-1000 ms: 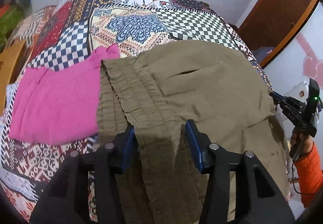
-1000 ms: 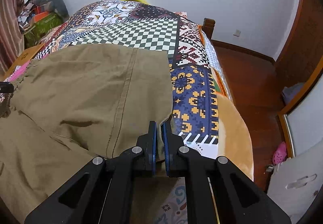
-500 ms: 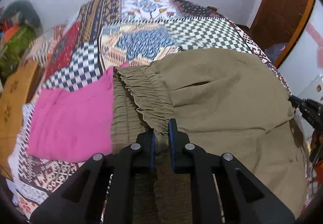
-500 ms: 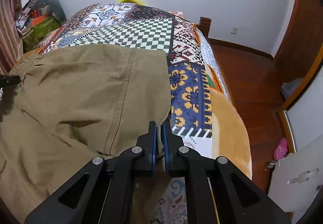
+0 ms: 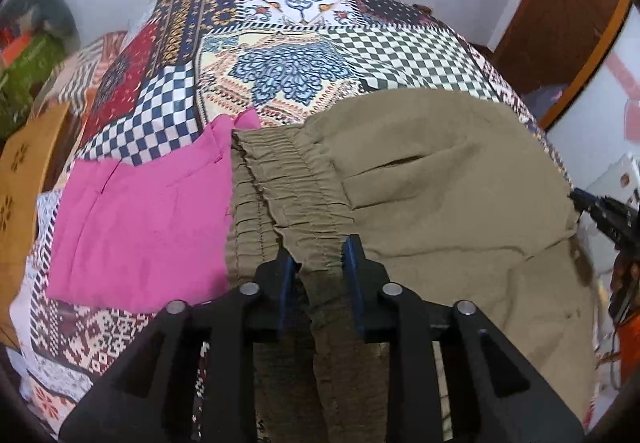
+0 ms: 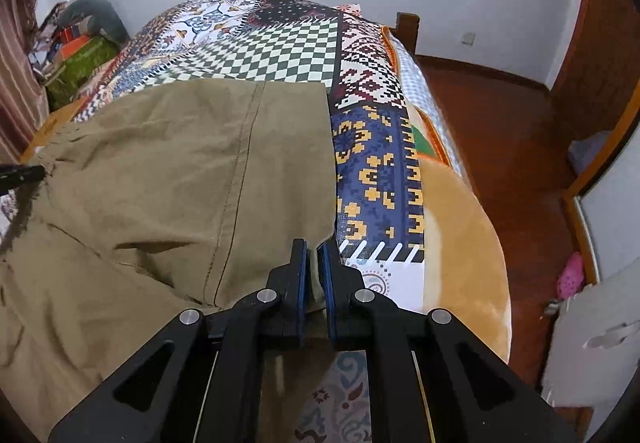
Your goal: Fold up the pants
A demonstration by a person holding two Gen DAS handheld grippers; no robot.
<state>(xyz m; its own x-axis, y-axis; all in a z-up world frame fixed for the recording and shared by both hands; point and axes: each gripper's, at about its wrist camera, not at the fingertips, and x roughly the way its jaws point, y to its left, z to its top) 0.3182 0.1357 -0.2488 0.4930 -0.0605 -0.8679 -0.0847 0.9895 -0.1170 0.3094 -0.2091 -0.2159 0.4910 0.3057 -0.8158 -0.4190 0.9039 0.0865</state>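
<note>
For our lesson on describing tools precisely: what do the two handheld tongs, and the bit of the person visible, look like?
Both the left tongs and the right tongs are matte black, with angular linkage arms joined by round silver pins and cut-out slots. Each finger carries a flat blue pad on its inner face. At the right edge of the left wrist view, an orange sleeve shows, with a thin dark cable beside it.

- Bed (image 5: 304,43), covered by a patchwork spread of checks and florals.
- Khaki pants (image 5: 440,203) lie flat across its near half, waistband toward 9 o'clock in the left wrist view.
- Pink cloth (image 5: 140,223) lies flat just beside the waistband, at 9 o'clock from the pants.
</note>
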